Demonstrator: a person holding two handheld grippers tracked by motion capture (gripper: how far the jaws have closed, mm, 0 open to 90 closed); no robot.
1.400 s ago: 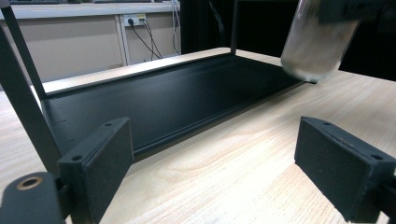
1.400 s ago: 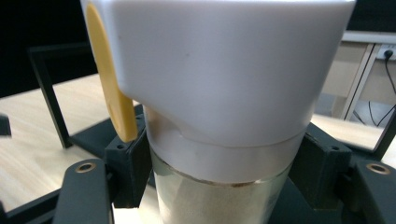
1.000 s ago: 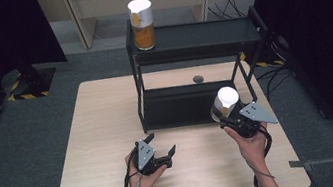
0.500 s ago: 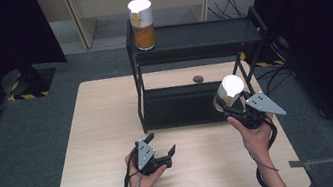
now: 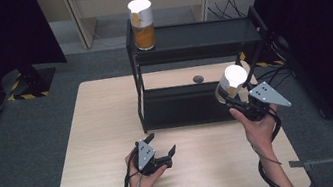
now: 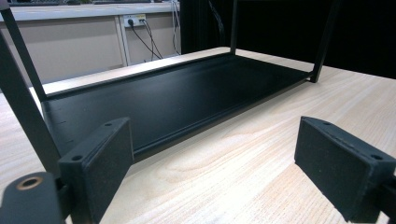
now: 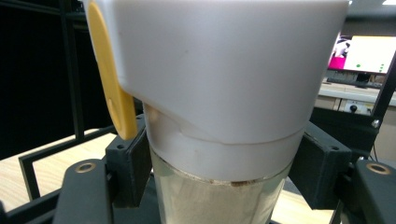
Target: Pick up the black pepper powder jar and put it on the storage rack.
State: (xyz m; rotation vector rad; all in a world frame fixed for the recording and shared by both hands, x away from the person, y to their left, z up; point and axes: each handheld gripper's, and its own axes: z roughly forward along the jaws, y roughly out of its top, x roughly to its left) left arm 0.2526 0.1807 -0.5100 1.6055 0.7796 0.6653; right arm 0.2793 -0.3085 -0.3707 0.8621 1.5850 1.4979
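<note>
On the counter: black two-tier rack [image 5: 194, 43] standing at the far side of the counter [image 5: 95, 135]; both hands working at the near edge.
Right gripper [image 5: 238, 98]: fingers [image 7: 128, 165] clamped on a jar [image 5: 231, 83] just under its white cap, held in the air near the rack's right end — upright or close to it.
Jar detail: clear body, pale powder inside, white lid with a yellow flap [image 7: 109, 74] on one side.
Left gripper [image 5: 160, 147]: fingers [image 6: 100, 163] spread wide, nothing between them, resting low on the counter and pointed at the rack's lower shelf [image 6: 177, 100], which is bare.
Step in hand (my read): shelving the held jar, likely up beside the other one.
How to do it well: keep the jar vertical, clear the top shelf's front rail before moving in, set the base flat, release only once it sits — grip is high on the jar, so watch for swing at the bottom.
Count — jars: 2; one held, one orange-filled jar [image 5: 141, 19] on the top shelf's left end.
Count — racks: 1, two shelves.
Count — grippers: 2.
Extra: small dark round thing [image 5: 197, 79] on the counter behind the rack, can't tell what.
</note>
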